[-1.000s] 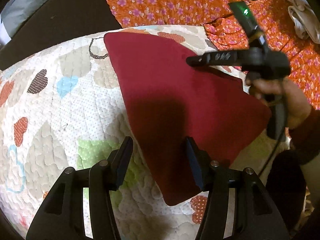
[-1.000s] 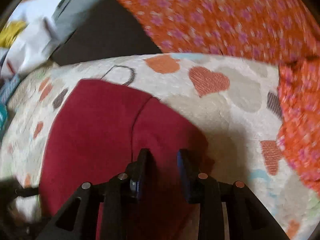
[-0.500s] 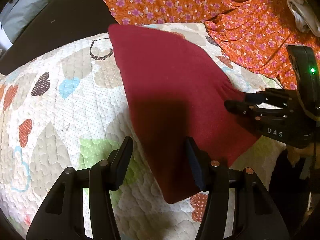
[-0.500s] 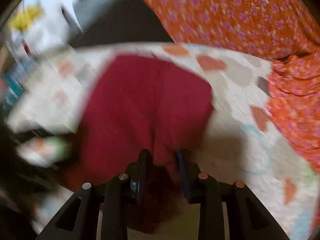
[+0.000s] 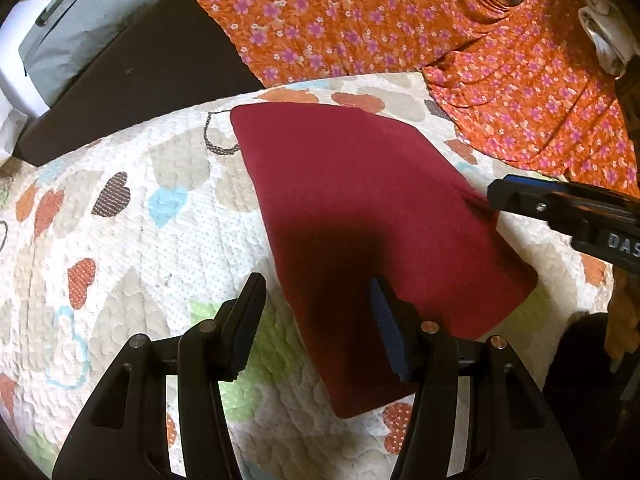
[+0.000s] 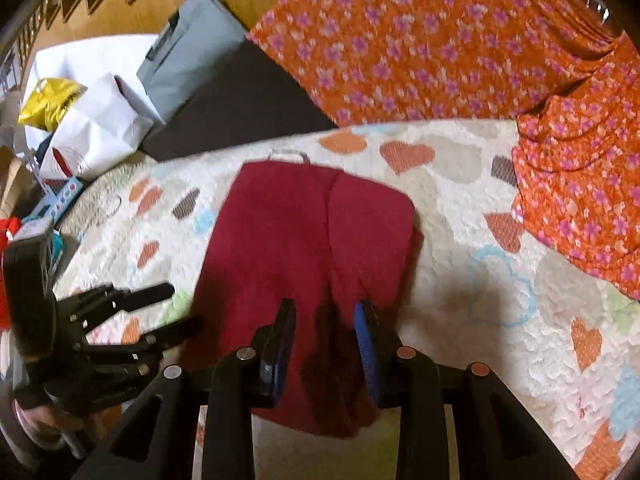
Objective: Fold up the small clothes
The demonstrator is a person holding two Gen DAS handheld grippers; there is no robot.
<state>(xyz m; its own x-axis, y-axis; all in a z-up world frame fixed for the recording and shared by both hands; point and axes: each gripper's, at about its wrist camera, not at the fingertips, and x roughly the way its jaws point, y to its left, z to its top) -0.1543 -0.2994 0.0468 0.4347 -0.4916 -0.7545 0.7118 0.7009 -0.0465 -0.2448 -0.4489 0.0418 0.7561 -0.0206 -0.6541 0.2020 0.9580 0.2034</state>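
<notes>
Lying flat on the heart-print quilt point(image 5: 120, 184), the dark red garment point(image 5: 360, 200) ran lengthwise away from you, its long axis slanting from the far edge down toward your near side. In the right wrist view a fold line ran along that axis, so the piece looked already doubled over lengthwise.

Your left tongs point(image 5: 316, 320) stood wide open with nothing in them, hovering over the garment's near left edge; one finger sat above bare quilt, the other above the red cloth. Whether they touched the fabric, you could not tell.

Your right tongs point(image 6: 326, 340) were partly closed. Red fabric bunched up between the pads point(image 6: 366, 344) at the garment's near right edge, and the cloth looked gathered and pinched there; in the left wrist view small creases fanned out from the tip.

The relation that mattered: the right tongs had the near edge in hand, the far end lay straight ahead along the long axis, and the left tongs were nearer the free near corner.

Judgement: a crosswise fold came next, near end carried to far end.

The orange floral cloth point(image 5: 400, 28) lay beyond, well apart.
</notes>
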